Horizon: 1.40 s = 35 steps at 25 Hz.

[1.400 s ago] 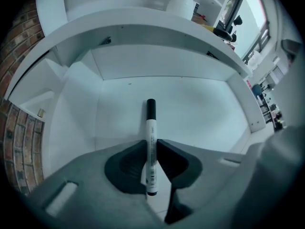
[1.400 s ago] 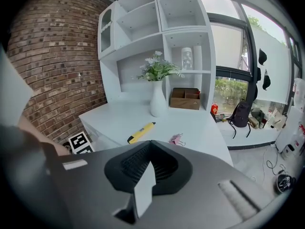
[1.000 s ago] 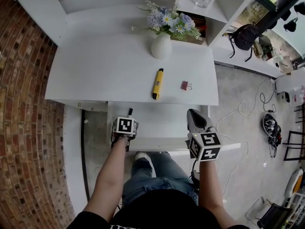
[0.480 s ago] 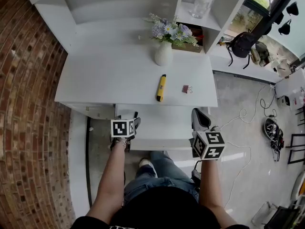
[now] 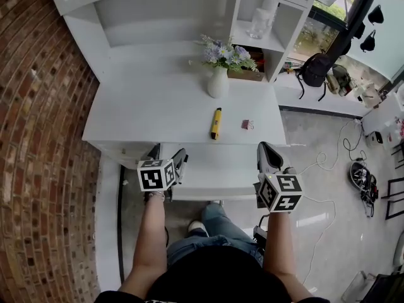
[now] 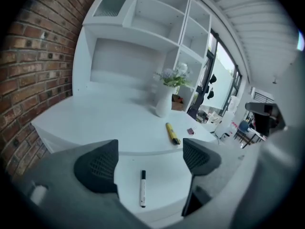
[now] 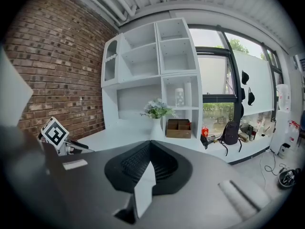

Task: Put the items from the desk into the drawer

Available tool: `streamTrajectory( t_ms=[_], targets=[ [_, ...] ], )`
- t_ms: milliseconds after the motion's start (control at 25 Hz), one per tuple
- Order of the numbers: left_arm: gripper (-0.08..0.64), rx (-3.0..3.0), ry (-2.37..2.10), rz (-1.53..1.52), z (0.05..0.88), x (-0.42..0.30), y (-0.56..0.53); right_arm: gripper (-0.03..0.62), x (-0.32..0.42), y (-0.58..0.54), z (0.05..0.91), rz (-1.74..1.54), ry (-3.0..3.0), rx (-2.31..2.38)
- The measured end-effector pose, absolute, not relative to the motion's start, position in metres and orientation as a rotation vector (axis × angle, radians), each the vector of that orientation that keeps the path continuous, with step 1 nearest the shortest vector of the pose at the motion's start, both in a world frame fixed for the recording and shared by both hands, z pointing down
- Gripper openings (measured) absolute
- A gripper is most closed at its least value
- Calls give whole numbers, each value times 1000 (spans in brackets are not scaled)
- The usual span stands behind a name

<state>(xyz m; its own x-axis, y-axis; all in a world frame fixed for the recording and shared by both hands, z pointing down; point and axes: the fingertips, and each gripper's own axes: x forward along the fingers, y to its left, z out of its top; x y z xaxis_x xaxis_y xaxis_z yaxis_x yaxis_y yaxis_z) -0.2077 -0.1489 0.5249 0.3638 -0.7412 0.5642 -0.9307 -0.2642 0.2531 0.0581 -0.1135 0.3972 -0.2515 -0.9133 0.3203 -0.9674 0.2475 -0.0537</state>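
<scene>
The drawer point(image 5: 218, 172) stands pulled out under the white desk point(image 5: 145, 115). A white marker pen with a black cap point(image 6: 142, 187) lies on the drawer floor point(image 6: 167, 194). My left gripper point(image 5: 166, 159) point(image 6: 148, 159) hangs open above it; its jaws have just been opening and nothing is between them. On the desk lie a yellow utility knife point(image 5: 216, 123) point(image 6: 172, 133) and a small pink binder clip point(image 5: 247, 125) point(image 6: 190, 130). My right gripper point(image 5: 264, 151) point(image 7: 148, 156) is shut and empty over the drawer's right end.
A white vase of flowers point(image 5: 218, 81) point(image 6: 163, 104) stands at the back of the desk, below a white shelf unit point(image 5: 189, 17). A brick wall point(image 5: 38, 137) runs along the left. A backpack point(image 5: 314, 70) and cables point(image 5: 360, 175) lie to the right.
Both grippers have risen from the drawer. The left gripper, low over the pen a second ago, now stands higher with its fingers spread and the pen left below.
</scene>
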Motion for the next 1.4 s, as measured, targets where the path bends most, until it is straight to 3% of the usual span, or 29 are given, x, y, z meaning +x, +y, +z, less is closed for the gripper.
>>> streamTrajectory(
  t_ms=[640,1400],
  targets=[
    [428,2557,-1683,-56,335,-240,-119,9,42,-56,322,94,-2337,1878],
    [422,2644,-1653,-23,316,-209,-124,9,60,-53,316,106,-2336,1903]
  ],
)
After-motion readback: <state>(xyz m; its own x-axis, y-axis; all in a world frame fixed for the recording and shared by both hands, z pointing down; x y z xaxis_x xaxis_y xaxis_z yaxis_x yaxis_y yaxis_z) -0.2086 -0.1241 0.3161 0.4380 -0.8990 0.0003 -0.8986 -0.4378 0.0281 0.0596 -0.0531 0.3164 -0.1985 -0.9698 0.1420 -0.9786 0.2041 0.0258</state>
